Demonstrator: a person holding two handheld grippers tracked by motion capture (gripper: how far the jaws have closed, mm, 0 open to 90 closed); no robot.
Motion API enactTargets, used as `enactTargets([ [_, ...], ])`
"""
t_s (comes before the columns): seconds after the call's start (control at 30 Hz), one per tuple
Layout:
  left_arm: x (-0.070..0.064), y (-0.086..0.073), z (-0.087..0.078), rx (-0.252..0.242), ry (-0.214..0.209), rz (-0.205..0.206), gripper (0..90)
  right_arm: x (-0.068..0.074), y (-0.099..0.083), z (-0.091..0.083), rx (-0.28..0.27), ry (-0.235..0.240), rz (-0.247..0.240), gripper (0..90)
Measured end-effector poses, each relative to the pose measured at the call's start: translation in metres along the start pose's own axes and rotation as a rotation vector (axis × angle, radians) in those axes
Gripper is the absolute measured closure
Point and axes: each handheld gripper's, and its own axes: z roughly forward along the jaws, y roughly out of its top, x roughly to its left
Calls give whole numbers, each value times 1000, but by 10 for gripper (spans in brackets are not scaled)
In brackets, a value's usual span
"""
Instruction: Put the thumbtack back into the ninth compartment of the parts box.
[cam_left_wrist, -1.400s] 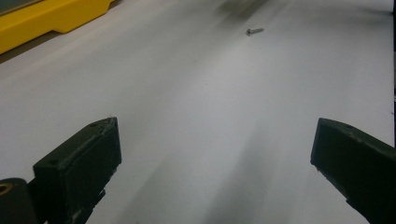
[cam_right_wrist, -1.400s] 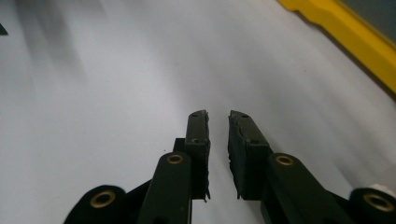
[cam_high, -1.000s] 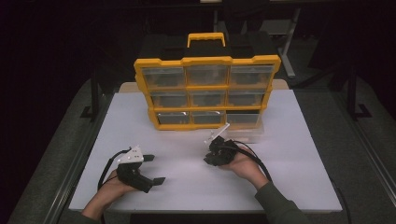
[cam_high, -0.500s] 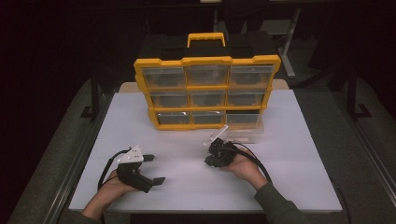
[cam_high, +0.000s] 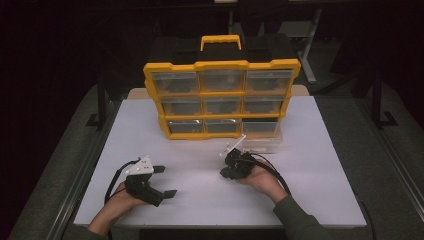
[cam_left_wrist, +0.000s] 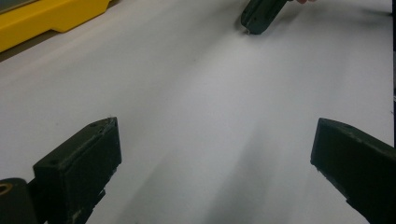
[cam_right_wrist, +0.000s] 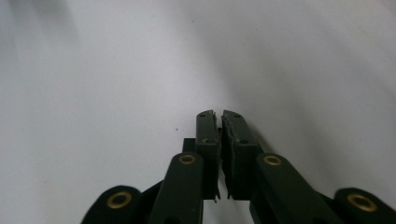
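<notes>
Left gripper (cam_high: 165, 181) sits nearest, low at the left front of the white table (cam_high: 310, 200), held in the person's left hand (cam_high: 117, 205); jaws spread wide, nothing between them, bare tabletop showing in the gap in the left gripper view (cam_left_wrist: 219, 154). Right gripper (cam_high: 226, 172) lies slightly farther in, right of centre, cupped in the right hand (cam_high: 262, 177), tips pointing down toward the table surface; in the right gripper view (cam_right_wrist: 220, 122) the 2 jaws stand pressed together with only a hairline slit, holding nothing. The tip of that gripper also appears at the top of the left gripper view (cam_left_wrist: 261, 14), well apart from the left jaws. Just beyond the right gripper, a clear drawer (cam_high: 262, 145) rests on the table in front of the organizer's bottom-right slot, pulled out of it; contents too dim to tell. Behind it stands the yellow organizer (cam_high: 222, 65), upright near the far edge of the table, 3 rows of 3 drawer slots, yellow handle (cam_high: 220, 41) on top.
</notes>
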Motion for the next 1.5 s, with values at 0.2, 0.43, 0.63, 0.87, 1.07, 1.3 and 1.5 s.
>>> enactTargets([
  [0.2, 0, 0, 0, 0, 0, 1, 16, 0, 0, 0, -1, 2, 8, 862],
  [0.43, 1, 0, 0, 2, 3, -2, 16, -3, 3, -10, -21, -6, 12, 861],
  [0.63, 1, 0, 1, 0, 3, -8, 16, -7, 6, -22, -54, 0, 23, 861],
  [0.87, 1, 0, 1, 0, 6, -16, 15, -12, 10, -40, -77, -8, 41, 861],
  [1.07, 1, 0, 1, 1, 6, -13, 15, -17, 12, -56, -92, -18, 60, 860],
  [1.3, 0, 0, 1, 1, 7, -10, 16, -26, 16, -81, -144, -43, 81, 860],
  [1.5, 0, -1, 0, -1, 6, -15, 16, -35, 21, -101, -178, -74, 85, 860],
])
